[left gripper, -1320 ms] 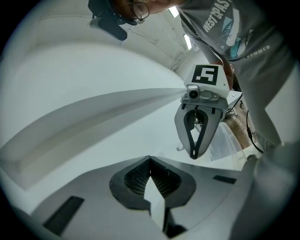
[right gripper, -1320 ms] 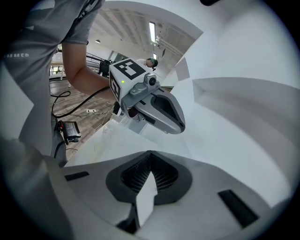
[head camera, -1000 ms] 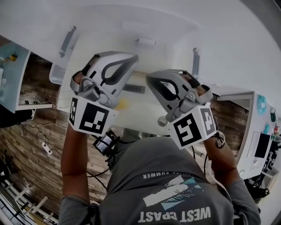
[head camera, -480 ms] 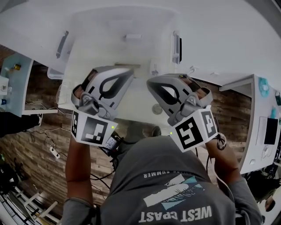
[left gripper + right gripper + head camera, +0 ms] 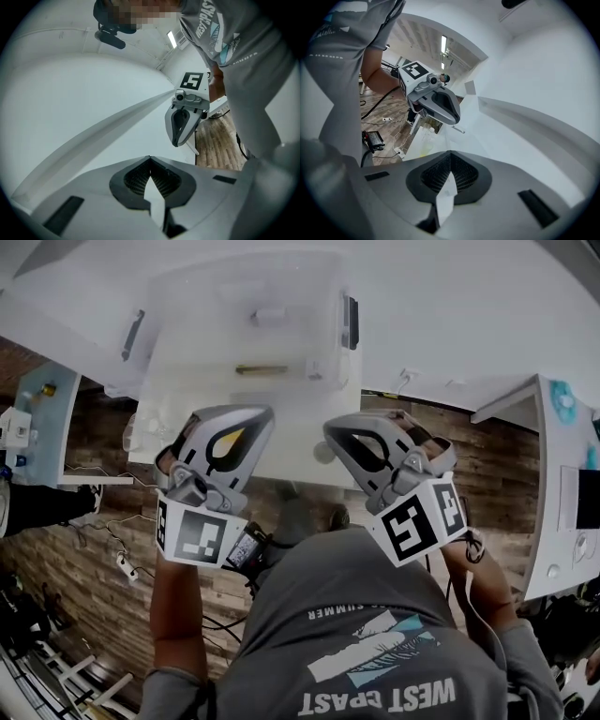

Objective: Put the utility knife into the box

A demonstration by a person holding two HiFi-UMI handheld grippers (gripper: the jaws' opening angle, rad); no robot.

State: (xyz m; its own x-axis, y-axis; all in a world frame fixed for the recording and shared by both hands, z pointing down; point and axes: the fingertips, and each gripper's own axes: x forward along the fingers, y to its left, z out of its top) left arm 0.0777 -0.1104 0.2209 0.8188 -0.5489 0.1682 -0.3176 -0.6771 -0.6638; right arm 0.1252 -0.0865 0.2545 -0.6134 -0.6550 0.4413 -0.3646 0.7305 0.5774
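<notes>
A clear plastic box (image 5: 197, 381) stands on the white table (image 5: 450, 324) in the head view. A slim dark and yellow thing, seemingly the utility knife (image 5: 262, 369), lies inside it beside a small white object (image 5: 268, 315). My left gripper (image 5: 265, 414) hangs at the table's near edge, short of the box, its jaws shut and empty. My right gripper (image 5: 329, 428) is level with it to the right, also shut with nothing between its jaws. In the left gripper view the closed tips of my left gripper (image 5: 150, 159) meet; my right gripper's (image 5: 450, 153) do the same.
The box has a black latch (image 5: 351, 322) on its right side and a grey handle (image 5: 133, 334) on its left. Wooden floor (image 5: 84, 549) with cables and a power strip (image 5: 124, 566) lies below the grippers. Other white desks (image 5: 553, 512) stand at both sides.
Both grippers have drawn back together from over the table to its near edge. The box and table now sit higher in the head view. The jaws stay shut.
</notes>
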